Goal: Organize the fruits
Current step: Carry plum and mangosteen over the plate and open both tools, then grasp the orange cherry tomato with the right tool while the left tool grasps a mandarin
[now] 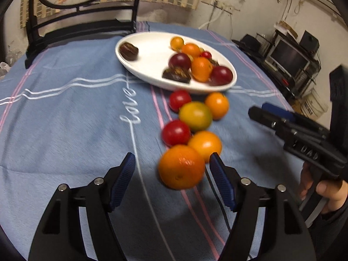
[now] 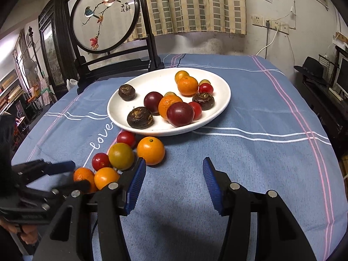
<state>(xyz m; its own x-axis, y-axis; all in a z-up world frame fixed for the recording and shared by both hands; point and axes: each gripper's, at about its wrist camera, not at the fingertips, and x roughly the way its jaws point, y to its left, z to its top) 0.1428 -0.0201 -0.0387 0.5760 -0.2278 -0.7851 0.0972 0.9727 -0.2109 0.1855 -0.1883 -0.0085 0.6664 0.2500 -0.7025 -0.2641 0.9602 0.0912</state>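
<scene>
While I'm bringing my left gripper (image 1: pixel 173 169) over the mandarin (image 1: pixel 181 167), its jaws are standing apart and nothing is gripped. In my left wrist view the fruit is sitting between the pads, nearer my right pad (image 1: pixel 221 182), with clear cloth showing on the left side. No earlier picture here, so I'm only calling what's visible: released, straddling, not clamping.

My right gripper (image 2: pixel 174 182) is also released and empty, hanging over bare cloth (image 2: pixel 239 152), with the loose fruit row off to its left.

How I'd do this step well, as I judge it:
- I'm centring the mandarin between the pads before closing; right now it's off-centre.
- I'm watching the orange tomato (image 1: pixel 205 145) just beyond the mandarin, apparently touching it. A sloppy close is likely nudging it and the red tomato (image 1: pixel 175 132) along the row.
- I'm squeezing lightly; soft skin.
- I'm probably aiming for the plate (image 2: pixel 224 91), well ahead of both grippers.

View differences:
- Left wrist view is blurred, but it's showing the pad-to-fruit gap directly, plus the hand (image 1: pixel 326 192) on the right gripper.
- Right wrist view is sharp and is showing the plate contents cleanly: mandarins, dark red fruits, brown ones. There my left gripper's finger is crossing in front of the mandarin, so the gap isn't readable.
</scene>
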